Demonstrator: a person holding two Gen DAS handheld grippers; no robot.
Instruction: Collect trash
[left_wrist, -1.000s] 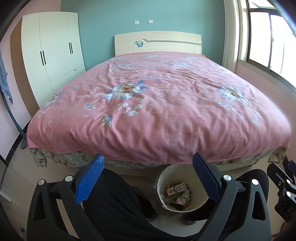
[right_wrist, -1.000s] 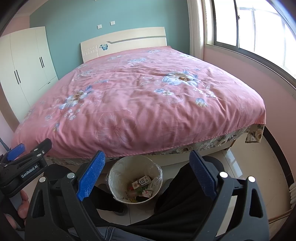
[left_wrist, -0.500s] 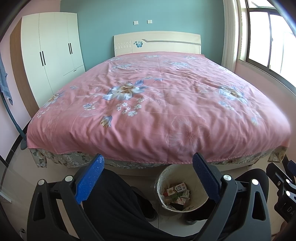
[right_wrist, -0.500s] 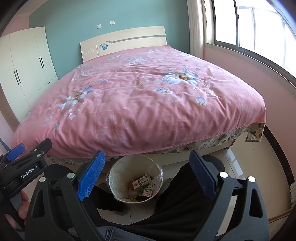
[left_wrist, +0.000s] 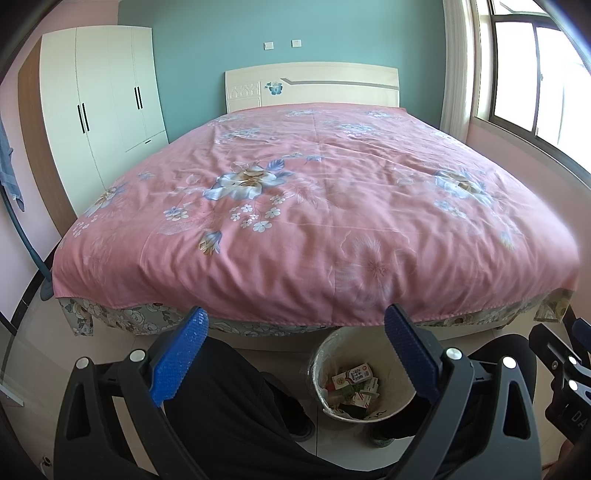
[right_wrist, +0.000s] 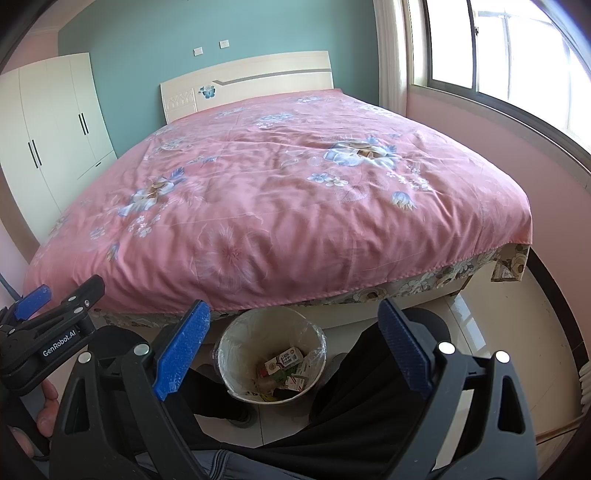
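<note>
facing a big pink bed (left_wrist: 314, 206), covers bare, no loose trash seen on it. lined bin (right_wrist: 271, 356) on the floor at the bed's foot, between the person's legs, below and ahead of both tongs, cartons (right_wrist: 286, 360) lying inside. left gripper (left_wrist: 295, 350) spread wide, empty; right gripper (right_wrist: 291, 339) spread wide, empty. bin sits roughly centred under the right one, so right looks nearer.

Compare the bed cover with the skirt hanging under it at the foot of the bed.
The bed cover is pink with scattered blue-and-white flowers; the skirt is grey-beige, densely printed with pale roses. The bed cover spreads across the whole top; the skirt shows only as a narrow strip below its hem. Both are floral fabric.
</note>
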